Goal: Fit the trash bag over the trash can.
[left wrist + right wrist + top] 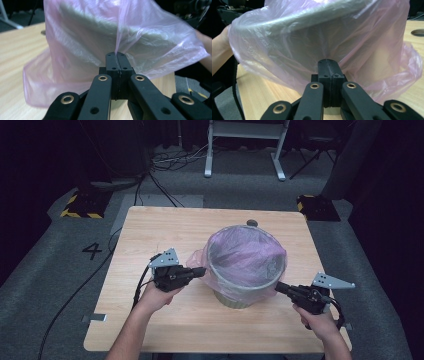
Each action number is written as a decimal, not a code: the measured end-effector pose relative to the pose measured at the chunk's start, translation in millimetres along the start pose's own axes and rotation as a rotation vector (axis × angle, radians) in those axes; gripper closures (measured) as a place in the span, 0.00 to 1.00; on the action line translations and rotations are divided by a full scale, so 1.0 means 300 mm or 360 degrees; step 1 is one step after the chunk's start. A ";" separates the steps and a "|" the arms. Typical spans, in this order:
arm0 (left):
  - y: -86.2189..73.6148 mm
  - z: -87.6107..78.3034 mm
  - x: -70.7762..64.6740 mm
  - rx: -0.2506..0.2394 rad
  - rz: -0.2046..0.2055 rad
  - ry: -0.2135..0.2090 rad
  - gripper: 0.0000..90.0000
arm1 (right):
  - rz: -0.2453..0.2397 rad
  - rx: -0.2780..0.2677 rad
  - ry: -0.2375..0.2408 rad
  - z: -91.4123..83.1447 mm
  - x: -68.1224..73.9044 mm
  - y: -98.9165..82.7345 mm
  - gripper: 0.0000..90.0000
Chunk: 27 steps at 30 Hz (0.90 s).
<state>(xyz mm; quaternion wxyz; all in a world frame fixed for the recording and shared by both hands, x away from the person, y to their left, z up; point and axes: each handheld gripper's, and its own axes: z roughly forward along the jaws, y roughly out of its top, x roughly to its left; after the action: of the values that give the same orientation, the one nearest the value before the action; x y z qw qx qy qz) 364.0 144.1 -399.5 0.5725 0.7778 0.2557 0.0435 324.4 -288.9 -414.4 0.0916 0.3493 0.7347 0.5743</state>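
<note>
Wooden bench (150, 330) on grey carpet, bin (246, 265) at centre, left tool (202, 271) pinching the pink liner (200, 262) at its left skirt, right tool (278, 287) clamped on the liner's right edge

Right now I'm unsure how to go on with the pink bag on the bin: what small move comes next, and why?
Probably draw both tools down together. The left tool and right tool each pinch the pink bag, whose skirt hangs loose around the bin rim, so pulling down should snug it.

bin (235, 297) walls veiled by pink bag (245, 252), bag edges blurred
</note>
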 end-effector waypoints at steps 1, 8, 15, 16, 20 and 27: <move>-0.012 -0.002 0.003 0.0002 -0.0011 0.0000 1.00 | 0.0009 0.0004 -0.0001 0.001 -0.001 -0.007 1.00; -0.079 0.004 0.018 0.0071 -0.0069 0.0049 1.00 | 0.0027 0.0075 -0.0039 0.020 -0.010 -0.063 1.00; -0.124 0.028 0.018 0.0152 -0.0082 0.0069 1.00 | 0.0071 0.0134 -0.0045 0.041 -0.018 -0.125 1.00; -0.125 0.030 0.014 0.0148 -0.0082 0.0058 1.00 | 0.0073 0.0130 -0.0045 0.041 -0.017 -0.131 1.00; -0.111 0.020 0.004 0.0107 -0.0058 0.0047 1.00 | 0.0059 -0.0066 0.0026 -0.009 -0.011 -0.115 0.77; -0.101 0.022 0.007 0.0103 -0.0062 0.0063 1.00 | -0.0018 -0.0162 -0.0059 -0.052 -0.010 -0.051 0.15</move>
<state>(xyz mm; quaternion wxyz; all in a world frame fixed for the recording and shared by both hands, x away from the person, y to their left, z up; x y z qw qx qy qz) 357.7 145.8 -429.8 0.5426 0.7897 0.2833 0.0396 312.0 -304.6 -424.0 0.1262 0.3506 0.7047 0.6038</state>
